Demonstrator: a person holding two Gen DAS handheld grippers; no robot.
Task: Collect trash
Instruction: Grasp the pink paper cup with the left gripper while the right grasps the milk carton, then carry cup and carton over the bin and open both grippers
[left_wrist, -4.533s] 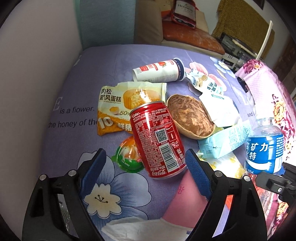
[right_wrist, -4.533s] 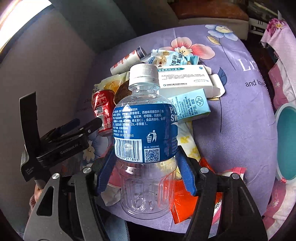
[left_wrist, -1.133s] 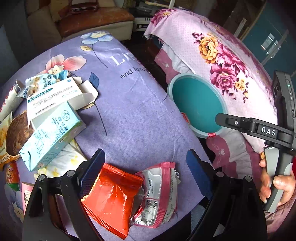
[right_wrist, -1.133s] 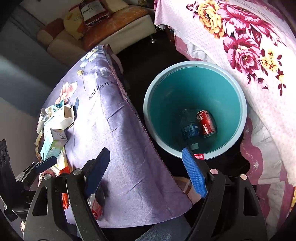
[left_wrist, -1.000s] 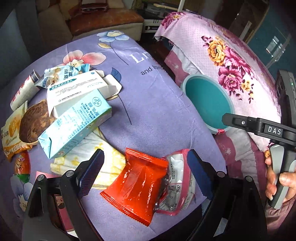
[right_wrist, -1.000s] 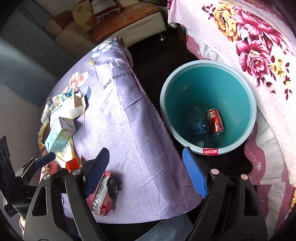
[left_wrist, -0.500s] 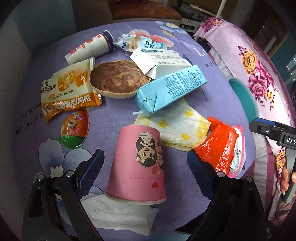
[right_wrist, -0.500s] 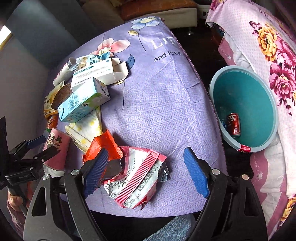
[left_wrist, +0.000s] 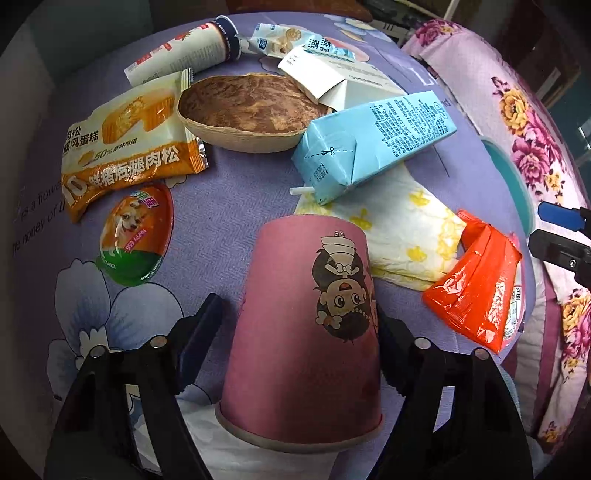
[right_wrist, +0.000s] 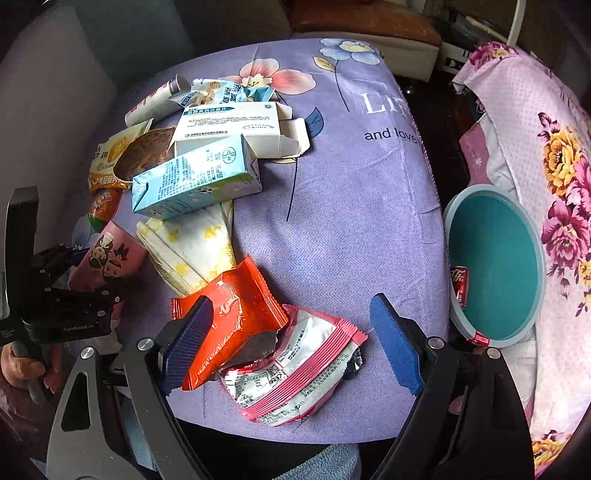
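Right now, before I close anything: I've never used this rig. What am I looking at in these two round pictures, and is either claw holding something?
There is no robot here. A person holds a two-finger claw in each hand, and each picture comes from a fisheye camera on one claw, looking along its fingers.

In the left wrist view, the left claw has a pink paper cup between its jaws. They have just been closing, but a gap shows at one pad, so the cup is not gripped yet.

In the right wrist view, the right claw has just opened a little. It hangs over an orange wrapper and a pink-and-silver wrapper and holds nothing.

The purple cloth also carries a blue carton, a white box and a brown bowl. Beside it stands a teal bin with a red can inside.
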